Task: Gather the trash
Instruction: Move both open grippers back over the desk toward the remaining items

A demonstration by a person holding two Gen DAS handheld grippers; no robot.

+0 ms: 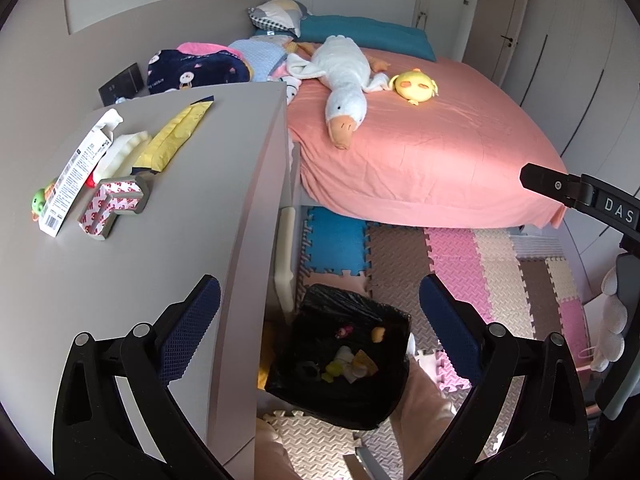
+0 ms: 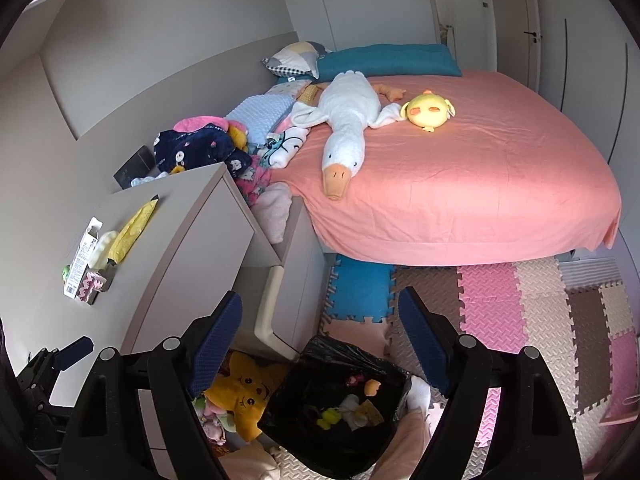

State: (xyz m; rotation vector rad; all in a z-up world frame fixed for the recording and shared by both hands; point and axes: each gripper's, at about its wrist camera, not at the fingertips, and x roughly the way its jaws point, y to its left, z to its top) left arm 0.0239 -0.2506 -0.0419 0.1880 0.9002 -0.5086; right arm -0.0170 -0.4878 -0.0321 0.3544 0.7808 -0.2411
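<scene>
A black-lined trash bin (image 1: 344, 364) stands on the floor mat beside a grey cabinet (image 1: 168, 240); it holds several small scraps. It also shows in the right wrist view (image 2: 336, 412). On the cabinet top lie a white printed box (image 1: 76, 172), a yellow wrapper (image 1: 176, 136), a white foam piece (image 1: 120, 156), a pink-patterned tape piece (image 1: 112, 208) and a small green toy (image 1: 42, 200). My left gripper (image 1: 320, 328) is open and empty above the bin. My right gripper (image 2: 320, 344) is open and empty, also above the bin.
A bed with a pink sheet (image 1: 420, 152) carries a white goose plush (image 1: 344, 80) and a yellow chick plush (image 1: 414, 86). Folded clothes (image 1: 196, 68) pile behind the cabinet. Coloured foam mats (image 1: 480, 264) cover the floor. A yellow plush (image 2: 240, 392) lies beside the bin.
</scene>
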